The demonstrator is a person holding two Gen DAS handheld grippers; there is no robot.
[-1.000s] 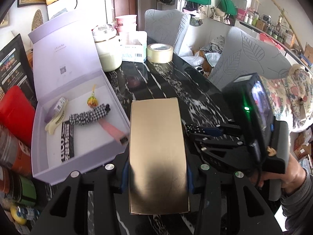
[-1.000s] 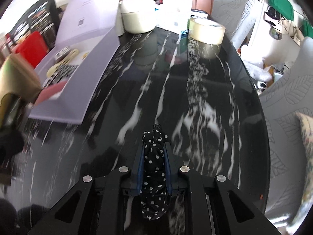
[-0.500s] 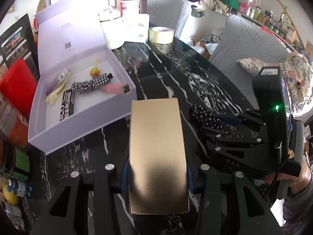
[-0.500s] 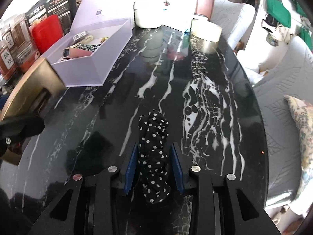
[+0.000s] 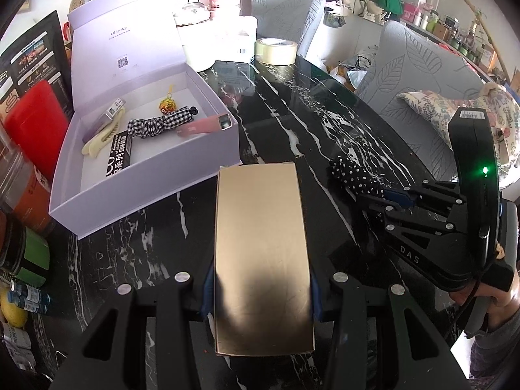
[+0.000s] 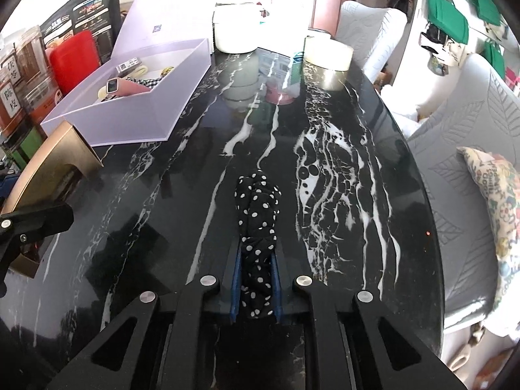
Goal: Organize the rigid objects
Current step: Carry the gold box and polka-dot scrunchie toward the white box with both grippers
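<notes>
The flat gold cardboard box (image 5: 262, 260) sits clamped between the blue pads of the left gripper (image 5: 260, 295), whose jaws stand partly apart at the box's width; the box is held over the black white-veined marble desk (image 5: 292, 123), its far end just short of the near wall of the open lilac gift box (image 5: 156, 191); seen from the right wrist, the same gold box (image 6: 48, 165) hangs just in front of that lilac box's corner (image 6: 136, 120). To the right of the gold box, the black white-dotted fabric scrunchie (image 6: 258, 224) is pinched in the right gripper (image 6: 256, 279), whose jaws have just been closing and now stand nearly together on the cloth; its free end lies forward on the desk; in the left wrist view the scrunchie (image 5: 354, 175) sticks out of the right gripper (image 5: 386, 195), with a person's hand (image 5: 500, 299) on the handle behind. Inside the lilac box lie a black-and-white checked fabric band (image 5: 159, 123), a pink strap with a small screen (image 5: 208, 125), a cream hair claw (image 5: 97, 138), a black printed packet (image 5: 118, 154), a small orange charm (image 5: 167, 105) and a small silver packet (image 5: 112, 113); its lid (image 5: 123, 48) stands tilted open behind. Beyond the lilac box, at the desk's far end, stand a roll of clear tape (image 5: 275, 50) and a white round pot (image 6: 235, 29).
</notes>
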